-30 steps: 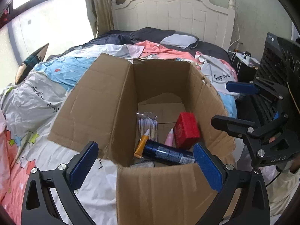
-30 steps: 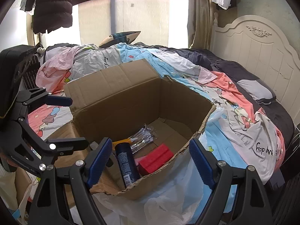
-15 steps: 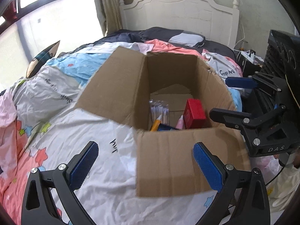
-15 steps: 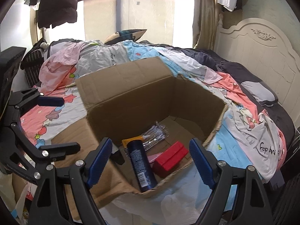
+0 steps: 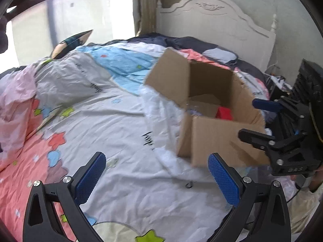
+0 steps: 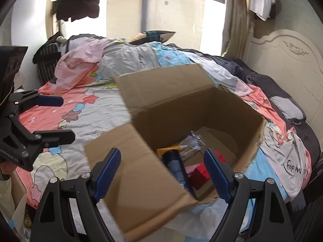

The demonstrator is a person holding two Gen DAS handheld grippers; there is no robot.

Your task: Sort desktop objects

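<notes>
An open cardboard box (image 5: 218,133) (image 6: 181,100) stands on the bed. Inside it lie a dark blue spray can (image 6: 176,166), a red box (image 6: 199,174) (image 5: 224,113), a yellow-capped tube (image 6: 167,150), a pink item (image 6: 190,168) and a clear packet of swabs (image 6: 191,145). My left gripper (image 5: 156,178) is open over the bedsheet, to the left of the box, with nothing between its fingers. My right gripper (image 6: 162,172) hangs open above the box's near flap. Each gripper also shows in the other's view, the right gripper (image 5: 260,119) beside the box and the left gripper (image 6: 52,119) over the sheet.
The bed is covered by a cartoon-print sheet (image 5: 113,133) with crumpled clothes (image 6: 80,66) at the far side. A small dark ring (image 5: 189,185) lies on the sheet near my left gripper. A white headboard (image 5: 218,24) and a window (image 6: 157,14) stand behind. Dark gear (image 5: 310,84) sits at the right.
My left gripper has swung left, away from the box and out over the sheet. My right gripper has shifted so the box sits closer and more central. Both stayed open.
</notes>
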